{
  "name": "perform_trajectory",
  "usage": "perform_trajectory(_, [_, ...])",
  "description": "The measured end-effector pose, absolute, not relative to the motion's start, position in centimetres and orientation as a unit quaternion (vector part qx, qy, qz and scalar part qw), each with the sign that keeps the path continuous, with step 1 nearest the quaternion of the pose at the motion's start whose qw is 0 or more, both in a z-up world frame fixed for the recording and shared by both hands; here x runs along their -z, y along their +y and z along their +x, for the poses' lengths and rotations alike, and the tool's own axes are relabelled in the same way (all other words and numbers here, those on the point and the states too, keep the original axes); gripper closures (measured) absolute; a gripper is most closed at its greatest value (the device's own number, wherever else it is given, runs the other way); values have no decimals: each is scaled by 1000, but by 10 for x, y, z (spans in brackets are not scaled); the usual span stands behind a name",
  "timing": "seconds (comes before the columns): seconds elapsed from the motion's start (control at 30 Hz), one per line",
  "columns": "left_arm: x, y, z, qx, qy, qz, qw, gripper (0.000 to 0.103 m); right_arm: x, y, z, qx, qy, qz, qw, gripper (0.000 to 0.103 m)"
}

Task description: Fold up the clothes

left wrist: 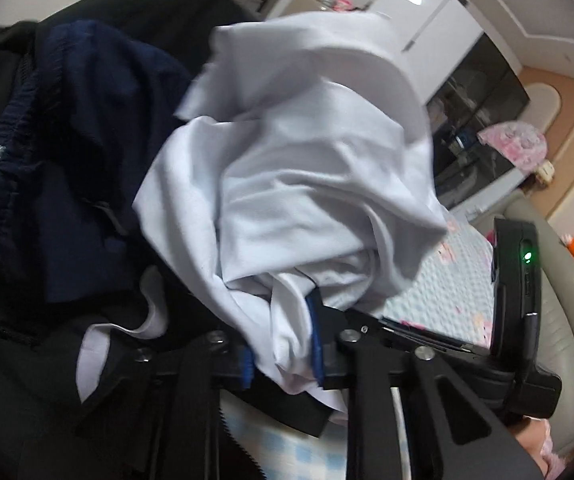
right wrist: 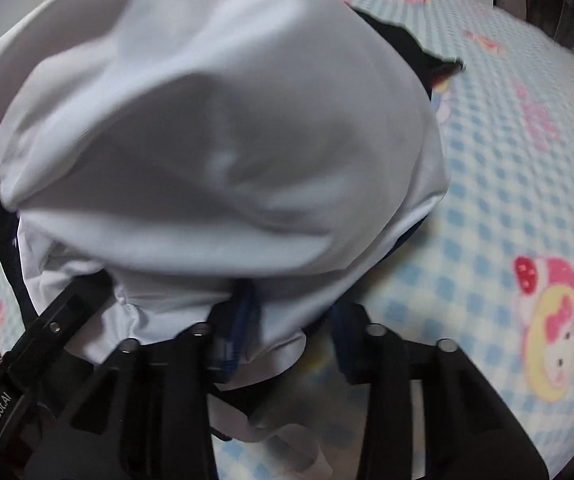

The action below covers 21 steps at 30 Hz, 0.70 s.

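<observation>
A white garment [left wrist: 307, 168] hangs bunched in the air, and my left gripper [left wrist: 283, 344] is shut on a thick fold of it between the blue pads. In the right wrist view the same white garment [right wrist: 215, 140] bulges over my right gripper [right wrist: 291, 328], which is shut on its lower edge; the cloth hides the fingertips. The body of the right gripper [left wrist: 519, 280], with a green light, shows close to the right in the left wrist view. A black part of the left gripper [right wrist: 27, 360] sits at the lower left of the right wrist view.
A pile of dark clothes, navy [left wrist: 87, 120] and black [left wrist: 147, 12], lies left of the white garment; a black edge [right wrist: 403, 52] peeks out behind it. Below is a blue-checked bedsheet [right wrist: 507, 160] with cartoon prints. A dark cabinet [left wrist: 483, 100] stands beyond.
</observation>
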<state>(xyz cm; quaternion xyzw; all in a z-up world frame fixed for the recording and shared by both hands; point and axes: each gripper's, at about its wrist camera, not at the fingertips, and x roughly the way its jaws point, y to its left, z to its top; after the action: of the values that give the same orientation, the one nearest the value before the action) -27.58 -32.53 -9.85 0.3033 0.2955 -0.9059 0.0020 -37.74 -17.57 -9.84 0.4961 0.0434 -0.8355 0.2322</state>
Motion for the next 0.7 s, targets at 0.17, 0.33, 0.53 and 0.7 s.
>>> perform_trajectory(0.17, [84, -285, -276, 917, 260, 297, -55, 85, 72, -149, -352, 868, 81, 446, 202, 93])
perform_trajectory(0.33, [72, -234, -273, 911, 235, 314, -126, 89, 47, -105, -321, 891, 101, 408, 172, 97])
perform_trajectory(0.53, [63, -153, -234, 898, 199, 335, -202, 89, 41, -38, -258, 887, 76, 424, 167, 97])
perform_trajectory(0.7, [70, -100, -193, 890, 192, 356, -208, 89, 38, 18, -205, 881, 52, 440, 165, 97])
